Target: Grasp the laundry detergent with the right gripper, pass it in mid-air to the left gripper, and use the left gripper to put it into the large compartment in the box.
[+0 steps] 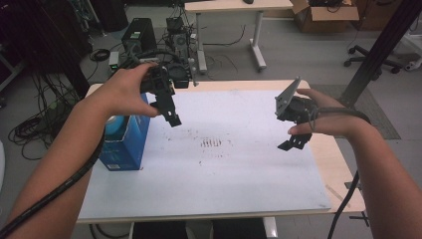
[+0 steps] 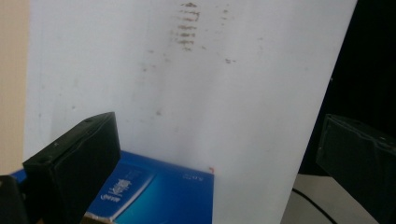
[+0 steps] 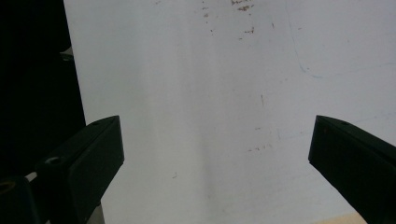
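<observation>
Hovering above the blue cardboard box (image 1: 125, 142) that stands at the left edge of the white-topped worktop (image 1: 224, 169), the left tool (image 1: 171, 117) hangs wide open and empty, the box just below and to its left. The right tool (image 1: 293, 143), also spread and empty, sits well apart.

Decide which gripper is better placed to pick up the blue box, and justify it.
Left. The left gripper hovers open just beside the blue box at the table's left edge, while the right gripper, also open, hangs over the far right side of the white mat.
</observation>
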Motion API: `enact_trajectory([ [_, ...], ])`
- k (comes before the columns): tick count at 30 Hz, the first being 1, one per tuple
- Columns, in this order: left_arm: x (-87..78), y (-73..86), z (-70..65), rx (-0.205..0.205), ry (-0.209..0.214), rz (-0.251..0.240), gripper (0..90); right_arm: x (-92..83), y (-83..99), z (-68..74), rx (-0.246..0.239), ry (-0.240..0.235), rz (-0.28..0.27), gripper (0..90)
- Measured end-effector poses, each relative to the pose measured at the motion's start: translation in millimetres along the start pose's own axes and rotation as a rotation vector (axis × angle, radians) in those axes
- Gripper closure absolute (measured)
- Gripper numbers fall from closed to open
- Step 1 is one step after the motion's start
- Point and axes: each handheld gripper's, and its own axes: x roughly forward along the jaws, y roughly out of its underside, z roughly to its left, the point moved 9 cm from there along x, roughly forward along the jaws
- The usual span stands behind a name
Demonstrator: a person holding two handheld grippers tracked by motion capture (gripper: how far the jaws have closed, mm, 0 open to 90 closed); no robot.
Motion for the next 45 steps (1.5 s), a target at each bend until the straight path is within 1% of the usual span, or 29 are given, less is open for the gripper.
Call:
enact_trajectory([
  [1,1.3,-0.7,-1.4,0.012,0.007,0.005,0.2,-0.3,0.4,-0.2,0.006,-0.006,0.01,3.5],
  [4,5.8,-3.4,-5.1,0.041,0.022,0.026,0.2,0.2,0.7,-2.3,0.002,-0.006,0.027,3.5],
  [8,8.5,-6.3,-6.9,0.065,0.037,0.049,0.2,1.7,0.4,-3.8,-0.005,-0.016,0.043,3.5],
  [12,9.8,-8.7,-5.2,0.086,0.048,0.058,0.2,3.3,1.9,-6.2,-0.012,-0.028,0.075,3.6],
  [14,11.7,-10.2,-3.5,0.098,0.053,0.059,0.2,3.7,2.1,-7.6,-0.012,-0.03,0.08,3.6],
  [17,15.6,-11.4,-2.8,0.106,0.057,0.07,0.2,4.5,1.9,-9.6,-0.016,-0.038,0.089,3.7],
  [20,19.9,-12.7,-2.5,0.113,0.064,0.069,0.2,6.0,1.9,-11.9,-0.019,-0.042,0.103,3.6],
  [23,25.5,-12.5,-2.7,0.117,0.071,0.085,0.2,8.7,1.8,-12.2,-0.018,-0.049,0.113,3.7],
  [25,30.5,-11.6,-3.5,0.122,0.074,0.105,0.1,10.2,2.2,-11.6,-0.017,-0.052,0.122,3.8],
  [27,34.0,-11.5,-4.8,0.127,0.077,0.112,0.1,11.7,2.8,-10.7,-0.018,-0.055,0.129,3.7],
  [34,36.2,-14.2,-8.6,0.14,0.086,0.103,0.2,12.2,2.1,-9.5,-0.017,-0.054,0.132,3.7],
  [35,36.3,-15.1,-9.0,0.14,0.087,0.096,0.2,12.6,1.5,-9.7,-0.018,-0.054,0.13,3.8],
  [45,37.4,-18.3,-7.8,0.15,0.09,0.079,0.2,15.4,0.3,-9.1,-0.015,-0.058,0.133,3.7],
])
